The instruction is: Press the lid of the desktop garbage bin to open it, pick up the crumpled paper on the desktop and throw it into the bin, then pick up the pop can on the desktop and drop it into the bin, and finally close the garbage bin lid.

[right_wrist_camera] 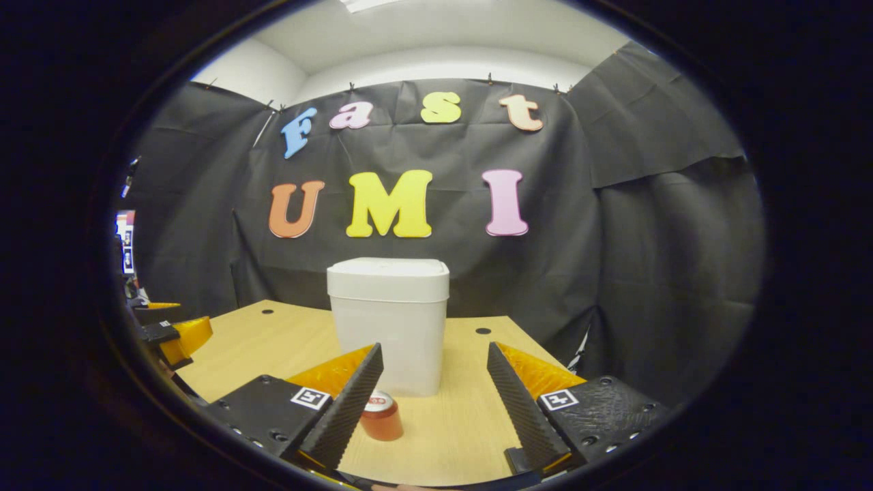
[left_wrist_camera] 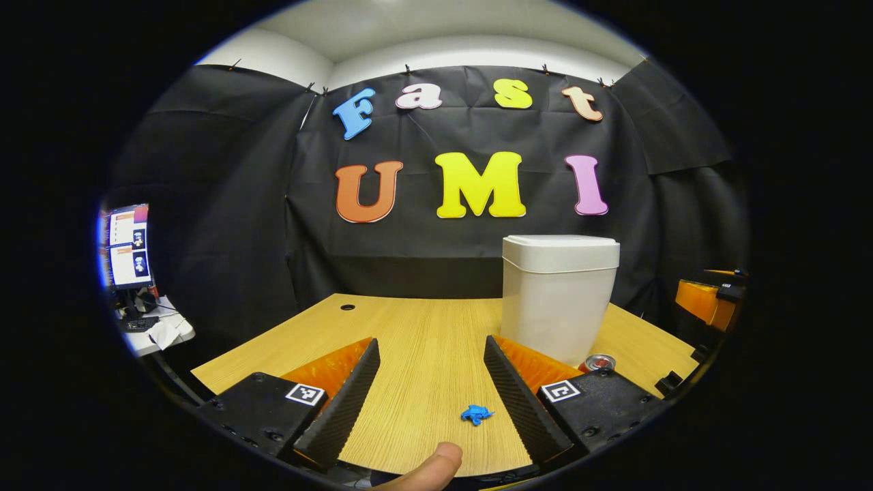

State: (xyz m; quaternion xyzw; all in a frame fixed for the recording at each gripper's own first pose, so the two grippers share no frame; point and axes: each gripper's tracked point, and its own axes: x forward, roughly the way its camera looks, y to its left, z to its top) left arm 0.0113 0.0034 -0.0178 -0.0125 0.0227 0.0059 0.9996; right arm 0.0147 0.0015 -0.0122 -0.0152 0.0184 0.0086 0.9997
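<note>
A: Three things waited on the counter [left_wrist_camera: 423, 327]: the garbage bin [left_wrist_camera: 559, 293], its lid [left_wrist_camera: 560, 245] down and flat, the pop can [right_wrist_camera: 380, 414] upright just in front of the bin's base, and the crumpled paper [left_wrist_camera: 477, 413], a small blue wad lying nearer the counter's front edge than the bin, off to the bin's left.

B: And the bin's contents?

A: Couldn't tell; the closed lid hid the inside, and the walls weren't see-through.

B: The jaws?

A: The left gripper [left_wrist_camera: 430, 395] stood wide apart and empty, with the paper just inside its right finger. The right gripper [right_wrist_camera: 433, 402] was also spread wide, holding nothing, with the can beside its left finger and the bin straight ahead.

B: What could have gone wrong?

A: I judged the lid press the first risk: the bin looked light, so a push off-centre or angled forward might have slid or tipped it instead of releasing the lid. The can stood close to the bin, so a sliding bin or a low gripper could have knocked it over and set it rolling. The paper was small and flat, so the jaws might have closed above it.
</note>
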